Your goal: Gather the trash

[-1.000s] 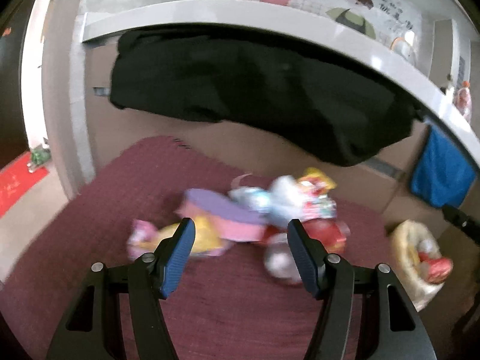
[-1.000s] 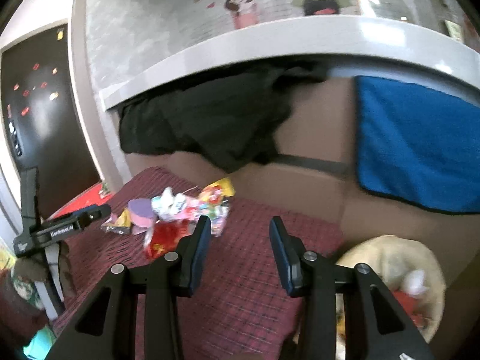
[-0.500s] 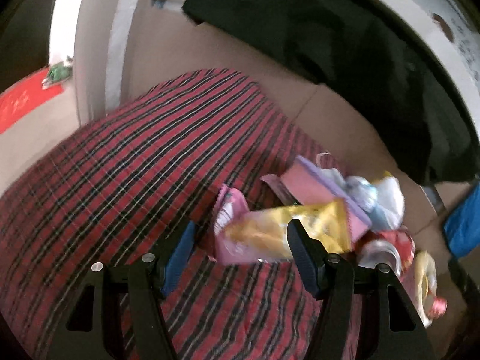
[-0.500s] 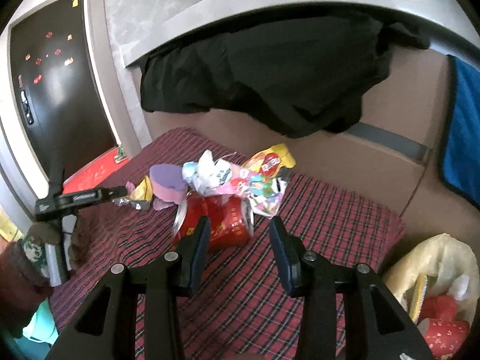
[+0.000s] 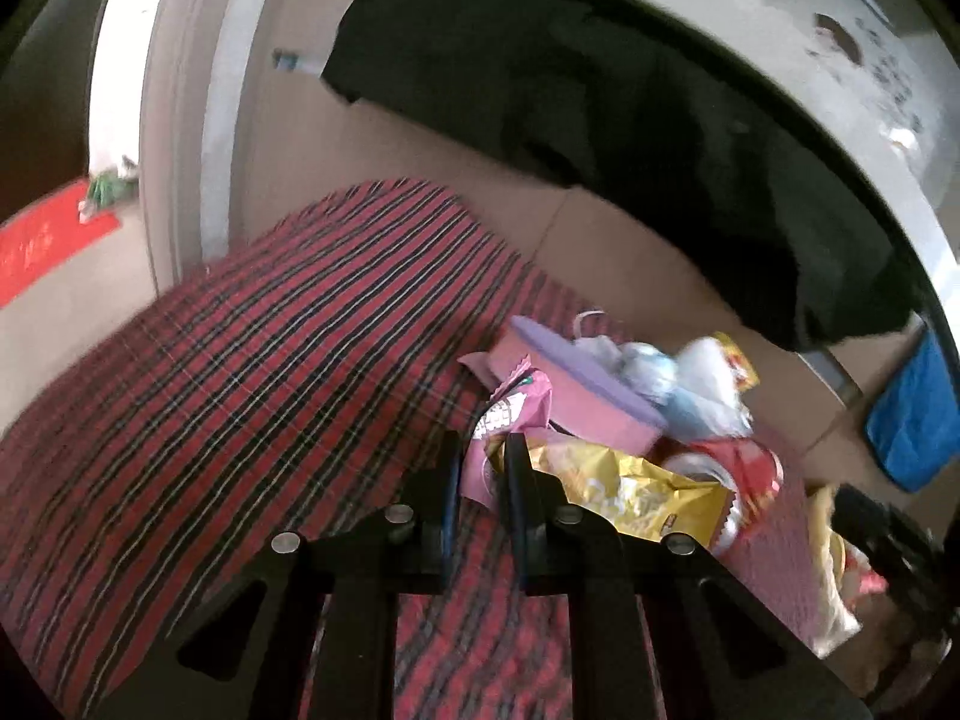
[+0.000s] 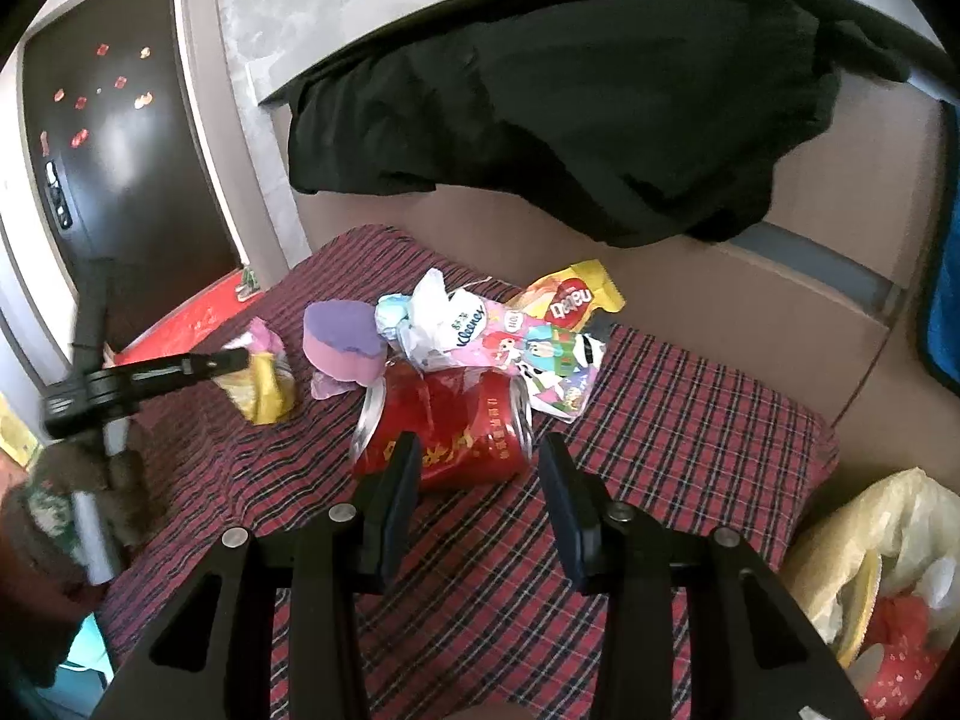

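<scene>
Pinching the pink wrapper (image 5: pixel 510 414) in my just-closed left tongs (image 5: pixel 483 483); right tongs (image 6: pixel 477 480) gape at the red can (image 6: pixel 456 432), pile mostly uncollected.

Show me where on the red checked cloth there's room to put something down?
The checked cloth is bare to the right of the red can, up to the brown wall, and in front by the yellow bag. Its far left corner is bare too. The middle is crowded with wrappers.
</scene>
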The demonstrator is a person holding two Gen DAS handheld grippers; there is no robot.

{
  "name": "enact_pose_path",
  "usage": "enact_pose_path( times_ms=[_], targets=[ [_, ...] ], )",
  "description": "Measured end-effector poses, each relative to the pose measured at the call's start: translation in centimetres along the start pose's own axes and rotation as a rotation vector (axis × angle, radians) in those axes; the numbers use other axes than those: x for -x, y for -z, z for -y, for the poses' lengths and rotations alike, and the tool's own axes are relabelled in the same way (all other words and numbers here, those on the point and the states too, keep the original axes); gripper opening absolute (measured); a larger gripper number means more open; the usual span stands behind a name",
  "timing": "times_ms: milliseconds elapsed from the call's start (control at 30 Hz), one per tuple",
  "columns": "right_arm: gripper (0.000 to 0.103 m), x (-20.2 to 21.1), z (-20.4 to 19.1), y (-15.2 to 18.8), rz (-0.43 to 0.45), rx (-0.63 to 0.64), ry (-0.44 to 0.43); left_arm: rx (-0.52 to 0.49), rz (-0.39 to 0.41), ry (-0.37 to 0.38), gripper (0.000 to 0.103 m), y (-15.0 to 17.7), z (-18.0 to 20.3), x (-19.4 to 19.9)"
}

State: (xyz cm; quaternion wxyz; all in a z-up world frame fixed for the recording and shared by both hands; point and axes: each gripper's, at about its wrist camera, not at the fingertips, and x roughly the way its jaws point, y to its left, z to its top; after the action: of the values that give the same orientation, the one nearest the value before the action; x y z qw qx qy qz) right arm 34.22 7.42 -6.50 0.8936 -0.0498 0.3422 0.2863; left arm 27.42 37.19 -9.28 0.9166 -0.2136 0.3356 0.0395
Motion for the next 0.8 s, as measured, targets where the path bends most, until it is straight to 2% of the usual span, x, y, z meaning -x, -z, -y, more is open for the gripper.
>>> enact_pose_path(
  times_ms=[200, 400, 700, 800],
  targets=[
    [0.039, -1.3, -1.5, -0.7, 0.003, 0.069, 0.015, -0.064, 0.055, -0.014, 0.014, 1.3, 1.2, 3.3],
    [0.038, -2.8, -1.8, -1.8, 0.001, 0.093, 0.033, -0.082, 0.063, -0.006, 0.014, 2.4, 1.9, 4.8],
    [0.038, -5.5, -0.4, -3.0, -0.018, 0.059, 0.074, -0.039, 0.042, 0.006, 0.014, 2.6, 1.0, 4.3],
    [0.038, -6.7, 0.5, -2.4, -0.054, 0.012, 0.044, -0.03, 0.031, 0.002, 0.014, 2.8, 0.7, 4.0]
  ],
)
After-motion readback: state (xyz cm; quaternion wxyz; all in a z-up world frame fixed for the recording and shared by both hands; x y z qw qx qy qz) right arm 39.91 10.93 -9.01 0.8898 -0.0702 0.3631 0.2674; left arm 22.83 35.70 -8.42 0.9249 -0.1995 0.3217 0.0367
